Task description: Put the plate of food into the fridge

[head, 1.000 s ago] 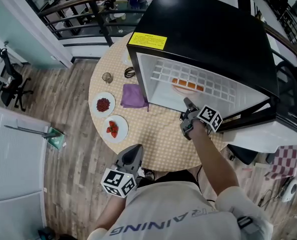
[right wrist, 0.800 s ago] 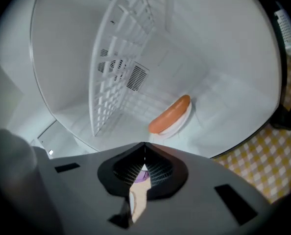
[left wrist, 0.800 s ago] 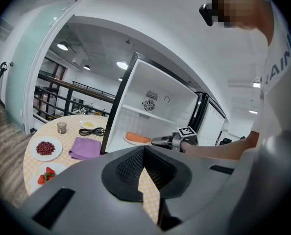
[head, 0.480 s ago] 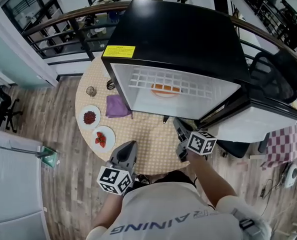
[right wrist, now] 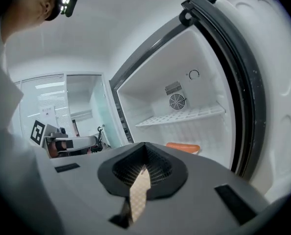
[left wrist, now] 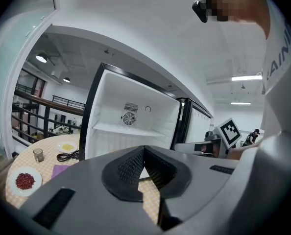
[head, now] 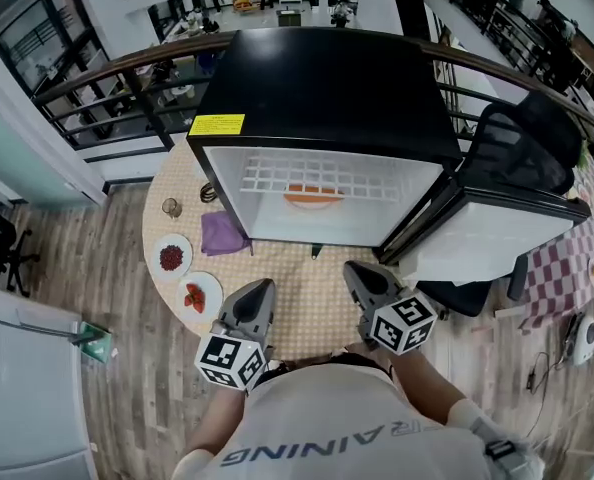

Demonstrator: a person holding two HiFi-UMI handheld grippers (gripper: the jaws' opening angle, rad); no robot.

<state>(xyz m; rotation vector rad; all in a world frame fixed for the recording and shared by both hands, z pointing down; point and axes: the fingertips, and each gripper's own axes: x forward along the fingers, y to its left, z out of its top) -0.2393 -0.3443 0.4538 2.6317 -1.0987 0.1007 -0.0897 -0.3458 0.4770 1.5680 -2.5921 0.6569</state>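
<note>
**Sitting in the Open Fridge, the Plate Lay Clear of Both Closed Grippers**

The black fridge (head: 317, 88) stood on the round table (head: 307, 303) with its door (head: 497, 243) swung out to the right. To the fridge's left lay a purple cloth (head: 222, 233), a plate of red berries (head: 171, 257), a plate of red pieces (head: 199, 294), a glass (head: 172, 208) and a coiled cable (head: 208, 193). None of them stood between the grippers and the opening.

The plate of food (head: 312, 195) rested inside the fridge, below the wire shelf (head: 317, 176). The left gripper (head: 261, 290) and the right gripper (head: 355, 271) hung over the table's near edge. Each had its jaws pressed together with nothing between them, well apart from the plate.

Bare tabletop lay in front of the opening. The door's lower edge ran near the right gripper.
</note>
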